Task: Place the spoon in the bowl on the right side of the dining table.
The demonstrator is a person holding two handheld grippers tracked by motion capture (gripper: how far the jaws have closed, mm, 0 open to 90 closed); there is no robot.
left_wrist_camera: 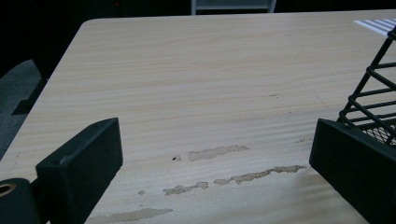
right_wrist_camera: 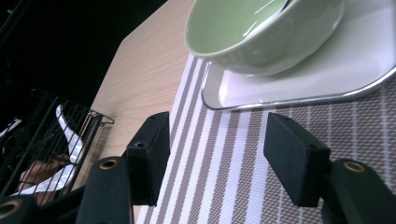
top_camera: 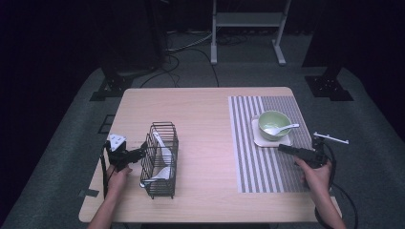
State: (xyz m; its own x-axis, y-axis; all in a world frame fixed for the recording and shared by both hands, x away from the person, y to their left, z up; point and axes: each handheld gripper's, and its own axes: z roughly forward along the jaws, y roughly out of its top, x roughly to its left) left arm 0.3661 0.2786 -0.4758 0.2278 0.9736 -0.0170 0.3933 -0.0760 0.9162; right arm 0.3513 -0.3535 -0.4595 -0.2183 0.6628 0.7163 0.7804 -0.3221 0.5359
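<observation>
A pale green bowl (top_camera: 274,123) with a white spoon (top_camera: 282,128) in it stands on a small white square plate (top_camera: 260,139), on a striped placemat (top_camera: 267,171) at the table's right. My right gripper (top_camera: 284,149) lies low on the mat just in front of the plate, open, with nothing between its jaws (right_wrist_camera: 219,140); the bowl (right_wrist_camera: 261,32) looms close ahead. At the left, a black wire basket (top_camera: 160,160) holds white spoons (top_camera: 165,155). My left gripper (top_camera: 141,153) sits beside its left wall, open and empty (left_wrist_camera: 217,158), with the basket (left_wrist_camera: 373,93) by its right jaw.
The wooden table (top_camera: 205,109) has worn patches (left_wrist_camera: 215,151) near the left gripper. A white bar (top_camera: 330,138) juts past the right table edge. A white metal frame (top_camera: 248,24) and black stands with cables are on the floor behind.
</observation>
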